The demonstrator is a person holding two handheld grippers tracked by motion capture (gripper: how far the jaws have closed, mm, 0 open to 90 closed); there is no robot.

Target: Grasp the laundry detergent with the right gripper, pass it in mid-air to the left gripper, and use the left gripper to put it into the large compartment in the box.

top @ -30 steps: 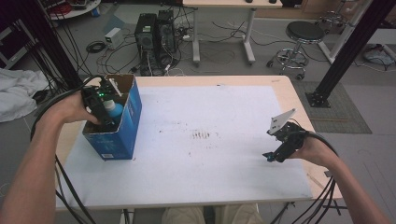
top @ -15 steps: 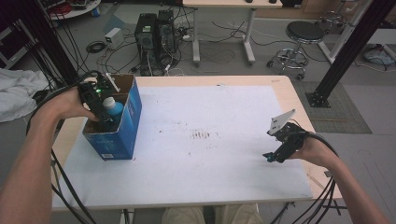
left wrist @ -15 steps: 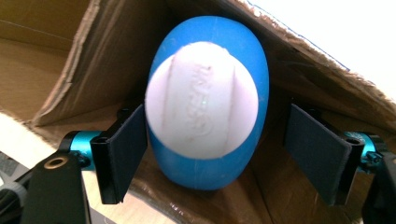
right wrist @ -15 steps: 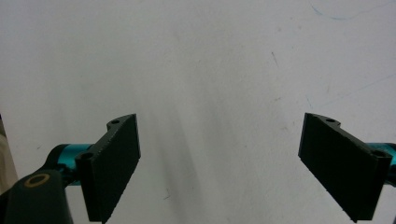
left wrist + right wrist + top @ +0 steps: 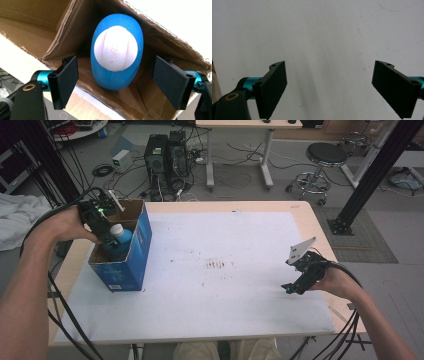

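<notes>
Inside the box [image 5: 131, 254], the bottle [image 5: 116, 51] stands upright, its lower body hidden by cardboard walls. Left hand-held gripper [image 5: 115, 81] hangs just above it, jaws having just been opening and clear of the bottle (cap between, untouched). Right hand-held gripper [image 5: 329, 87] rests low over bare bench [image 5: 225, 285], jaws spread wide, nothing between.

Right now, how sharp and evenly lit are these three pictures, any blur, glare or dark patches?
High view: soft and slightly hazy, even room light, dim top-left corner. Left gripper view: blue bottle and its white cap fairly sharp, the cardboard box shadowed around them, the table top blown out at upper right. Right gripper view: jaws crisp, white table cover flat and evenly lit, no glare.
</notes>
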